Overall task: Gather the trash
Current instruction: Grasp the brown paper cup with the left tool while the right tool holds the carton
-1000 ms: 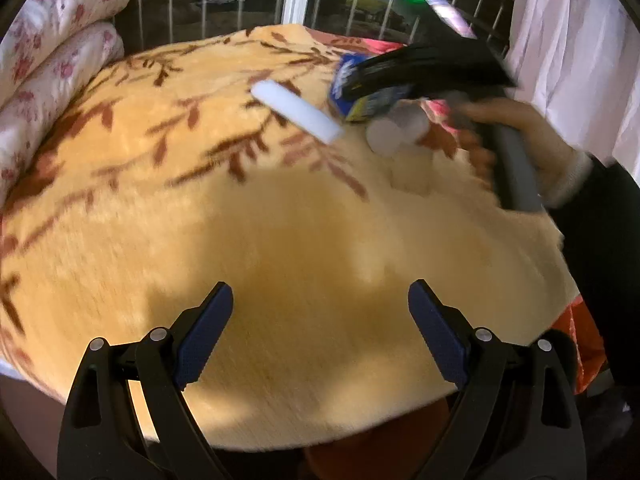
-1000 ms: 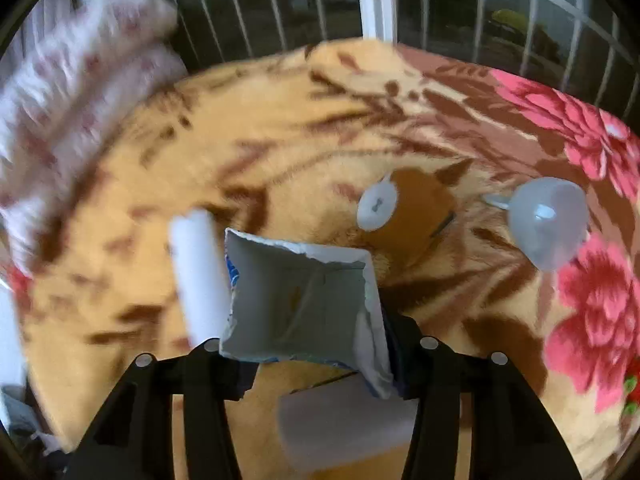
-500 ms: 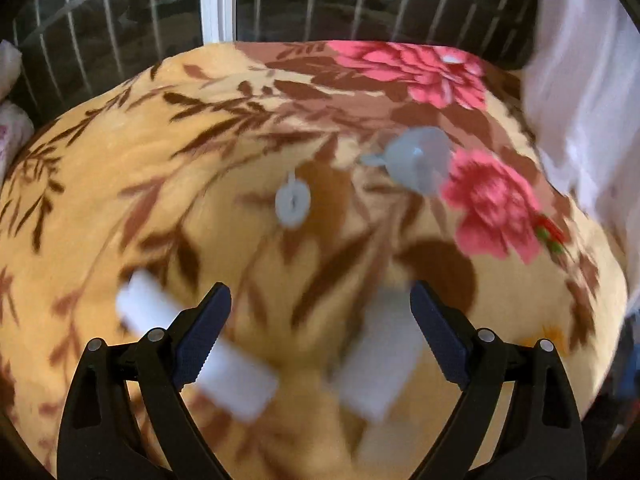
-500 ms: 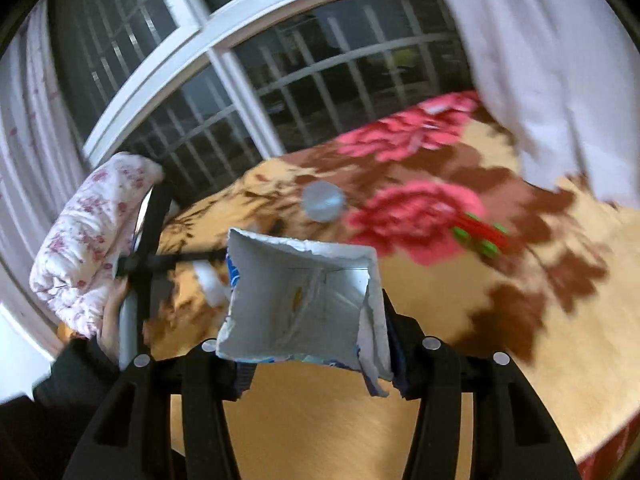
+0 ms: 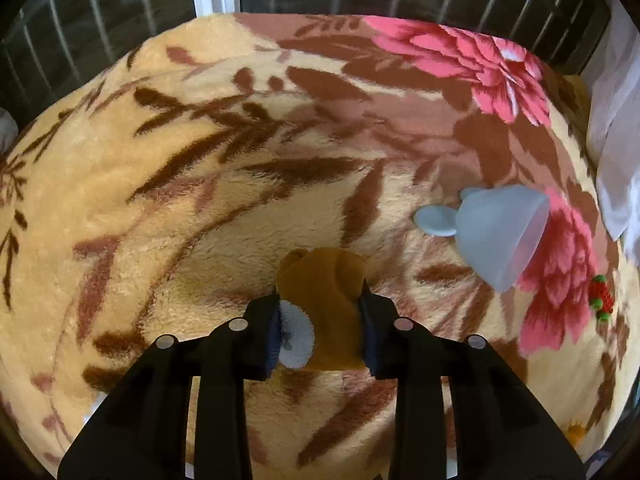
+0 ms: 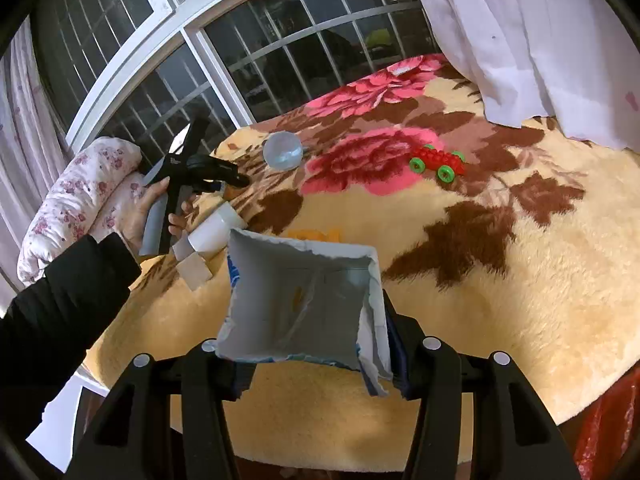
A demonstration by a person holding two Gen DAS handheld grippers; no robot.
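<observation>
- While the left gripper (image 5: 320, 326) points steeply down at the blanket (image 5: 168, 208), its jaws stand narrow, clamped on a mustard-brown soft piece (image 5: 326, 300) with a small white ridged disc (image 5: 296, 338) pressed against the left pad.
- Just to the right of it lies a pale blue translucent cup (image 5: 500, 236) on its side, a flat round tab (image 5: 436, 220) touching its closed end.
- Seen from the right wrist, the left gripper (image 6: 236, 180) is held by a hand (image 6: 148, 208) in a black sleeve (image 6: 60, 312); white cylinders (image 6: 216, 228) and a small square block (image 6: 194, 270) lie beside that hand.
- The right gripper (image 6: 316, 356) holds a torn-open white carton (image 6: 300, 304) between its pads at a middling width, mouth towards the camera.
- This carton blocks the blanket right behind it; only an orange scrap (image 6: 316, 234) peeks over its rim, too little to identify.
- Farther off, a red toy car with green wheels (image 6: 438, 162) sits on a pink flower, near a white curtain (image 6: 540, 40).
- What the brown piece really is stays unclear.
</observation>
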